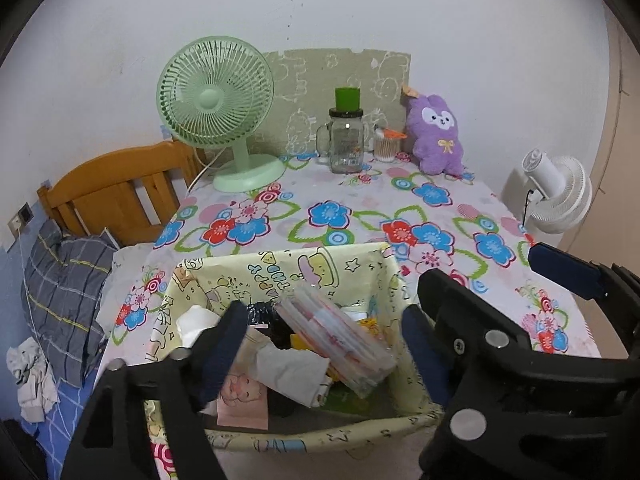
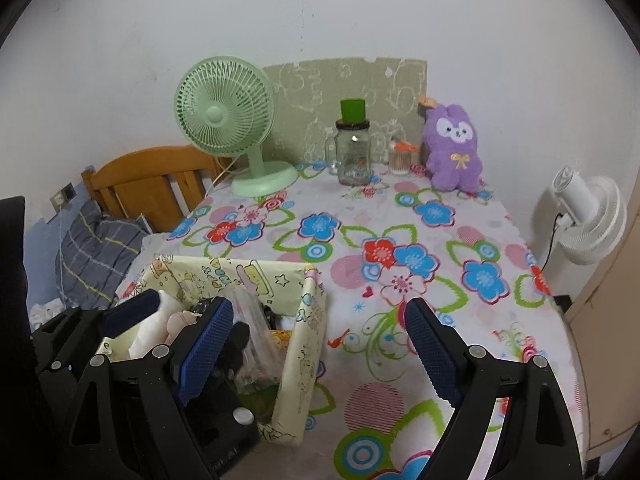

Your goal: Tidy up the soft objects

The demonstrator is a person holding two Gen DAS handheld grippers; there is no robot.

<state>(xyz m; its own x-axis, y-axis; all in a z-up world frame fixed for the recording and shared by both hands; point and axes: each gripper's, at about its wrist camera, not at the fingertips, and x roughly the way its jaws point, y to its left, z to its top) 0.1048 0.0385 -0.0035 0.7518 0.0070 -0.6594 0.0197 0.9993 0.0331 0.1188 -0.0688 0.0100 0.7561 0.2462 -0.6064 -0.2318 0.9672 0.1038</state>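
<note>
The left gripper hangs spread wide over the yellow cartoon-print box, which holds a clear-wrapped packet and crumpled cloths; nothing is pinched. Just beside it, the right gripper stands equally spread above the flowered tablecloth. Far back, a purple plush leans against the wall.

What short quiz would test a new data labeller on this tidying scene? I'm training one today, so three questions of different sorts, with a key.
1. True or false: the purple plush toy lies inside the yellow cartoon-print basket.
2. Multiple choice: what stands directly left of the glass jar? A. white fan B. green desk fan C. cotton swab jar
3. Fill in: both the left gripper and the right gripper are ____.

Key: 1 false, it sits upright at the far edge of the table, against the wall. 2 B, the green desk fan. 3 open, nothing between the fingers.
</note>
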